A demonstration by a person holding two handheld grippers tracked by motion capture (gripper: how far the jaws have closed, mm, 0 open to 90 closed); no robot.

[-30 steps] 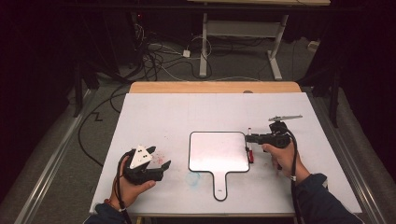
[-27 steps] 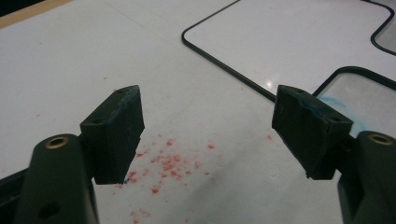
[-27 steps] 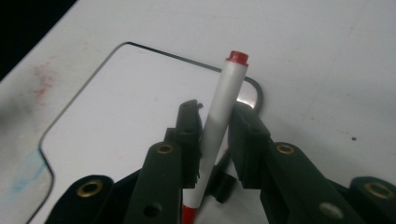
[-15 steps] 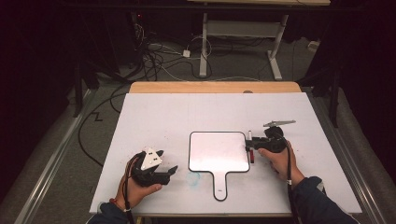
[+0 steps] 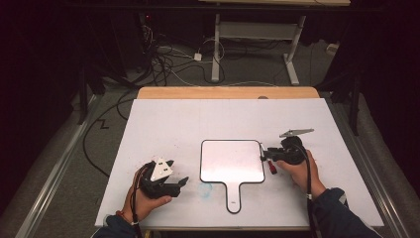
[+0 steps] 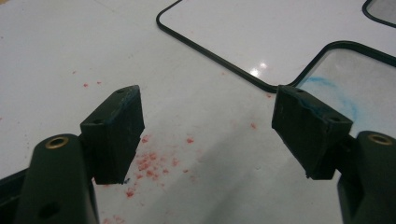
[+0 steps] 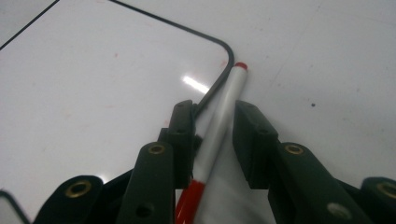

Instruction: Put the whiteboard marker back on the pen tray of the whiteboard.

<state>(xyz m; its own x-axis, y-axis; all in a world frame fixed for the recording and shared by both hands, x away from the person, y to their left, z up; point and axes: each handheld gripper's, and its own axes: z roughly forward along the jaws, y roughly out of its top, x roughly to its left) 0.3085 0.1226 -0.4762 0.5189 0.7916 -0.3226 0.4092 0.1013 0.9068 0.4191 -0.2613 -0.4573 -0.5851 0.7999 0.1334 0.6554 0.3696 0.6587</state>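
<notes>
Claws at the near edge, marker beside the whiteboard

Forearms in dark sleeves come in from the bottom of the high view, each hand holding a claw over the white counter point(image 5: 188, 124). The left claw point(image 5: 176, 184) sits near the counter's front left, its grey three-cornered plate on top, and points toward the handle of the whiteboard point(image 5: 233, 161). In the left gripper view its jaws stand wide apart with nothing between them; small red specks point(image 6: 154, 163) dot the counter under and around them, and a faint blue smear point(image 6: 336, 91) lies just beyond the right jaw, beside the whiteboard's dark rim point(image 6: 215, 58).

The right claw point(image 5: 262, 153) reaches in from the right toward the whiteboard's right edge. In the right gripper view, a red-and-white marker point(image 7: 219, 126) lies between its jaws, with its red-tipped end pointing away and resting just beside the board's rounded corner point(image 7: 224, 46). The jaws flank the marker closely; a sliver of space shows on the right side, so I cannot tell whether they are actually pinching it. In the high view the marker point(image 5: 273, 168) lies just off the board's right edge.

Farther off, a wooden strip point(image 5: 228, 92) borders the counter's back edge, and beyond it cables point(image 5: 168, 64) trail across the floor around the legs of a white stand point(image 5: 216, 49).
</notes>
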